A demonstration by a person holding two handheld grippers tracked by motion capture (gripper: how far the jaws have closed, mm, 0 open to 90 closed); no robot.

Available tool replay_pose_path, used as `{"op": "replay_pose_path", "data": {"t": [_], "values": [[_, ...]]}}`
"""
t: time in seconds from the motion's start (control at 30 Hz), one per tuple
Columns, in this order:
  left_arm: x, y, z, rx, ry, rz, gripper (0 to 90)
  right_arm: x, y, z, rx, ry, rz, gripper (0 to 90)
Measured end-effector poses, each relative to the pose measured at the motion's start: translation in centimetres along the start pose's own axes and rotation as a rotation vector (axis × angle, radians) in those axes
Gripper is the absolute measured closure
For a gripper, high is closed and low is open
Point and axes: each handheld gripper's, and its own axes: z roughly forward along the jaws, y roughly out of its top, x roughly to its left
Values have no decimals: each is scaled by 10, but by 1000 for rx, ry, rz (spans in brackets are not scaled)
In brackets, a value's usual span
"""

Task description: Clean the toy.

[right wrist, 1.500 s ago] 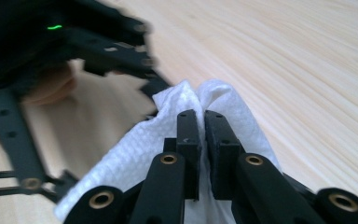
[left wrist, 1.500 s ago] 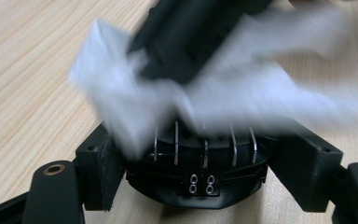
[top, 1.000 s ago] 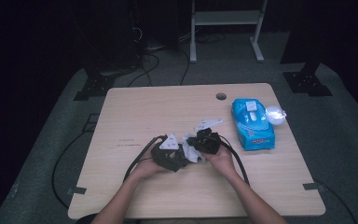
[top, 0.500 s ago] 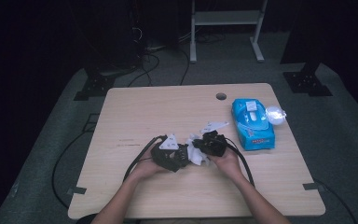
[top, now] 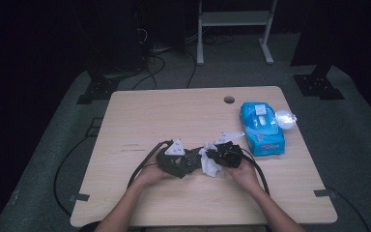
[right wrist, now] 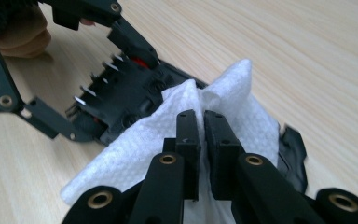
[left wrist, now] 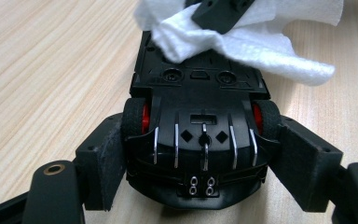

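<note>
While your left gripper (left wrist: 200, 186) clamps the black toy car (left wrist: 198, 140) by its sides, both pads press just behind the red-hubbed wheels, and the car sits belly-up with the chassis facing the camera. In the high view your left gripper (top: 186, 162) is at mid-table near the front edge, with the car held low over the wooden table (top: 164, 116).

Your right gripper (right wrist: 203, 135) is pinched tight on a white wipe (right wrist: 177, 135); the jaws are nearly together with the wipe bunched between them. The wipe drapes over the far end of the car's underside, touching it. From the left gripper view, the wipe (left wrist: 242, 37) covers the top end of the chassis, with one black jaw tip of your right gripper on it.

In the high view, your right gripper (top: 220, 155) sits just beside the left, with the wipe (top: 208, 165) between them. Your hands come in from the bottom edge, cables trailing back on both sides.

A blue wipes pack (top: 262, 126) lies on the right side of the table, well apart from the grippers, with a small clear wrapper (top: 285, 117) touching its far right corner.
</note>
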Motion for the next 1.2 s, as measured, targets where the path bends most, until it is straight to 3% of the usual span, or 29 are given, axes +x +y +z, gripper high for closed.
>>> {"op": "replay_pose_path", "data": {"t": [0.1,0.2,0.27,0.33,0.37,0.53,0.63,0.77,0.87,1.03,1.2], "values": [[0,0,1,10,2,5,246,3,0,0,-6,16,4,841],[-1,0,1,14,5,6,246,17,4,6,-20,85,-13,840],[-1,-1,1,12,4,1,246,18,5,7,-17,86,-21,840],[0,-1,1,10,3,3,246,17,6,6,-9,76,-37,840],[0,-1,1,10,4,6,246,8,3,2,4,44,-27,840],[-1,0,0,12,8,7,246,-10,-6,-6,11,-6,17,839],[-1,-1,1,15,8,8,246,-8,-6,-7,8,5,12,840],[-1,0,0,16,9,10,246,-1,-4,-5,11,11,-32,840],[0,-1,0,12,8,11,246,-13,-10,-11,18,-11,4,839],[-1,-1,0,14,8,12,246,-24,-17,-18,30,-50,18,839],[0,-1,0,15,7,7,246,-21,-16,-18,28,-32,12,840]]}}
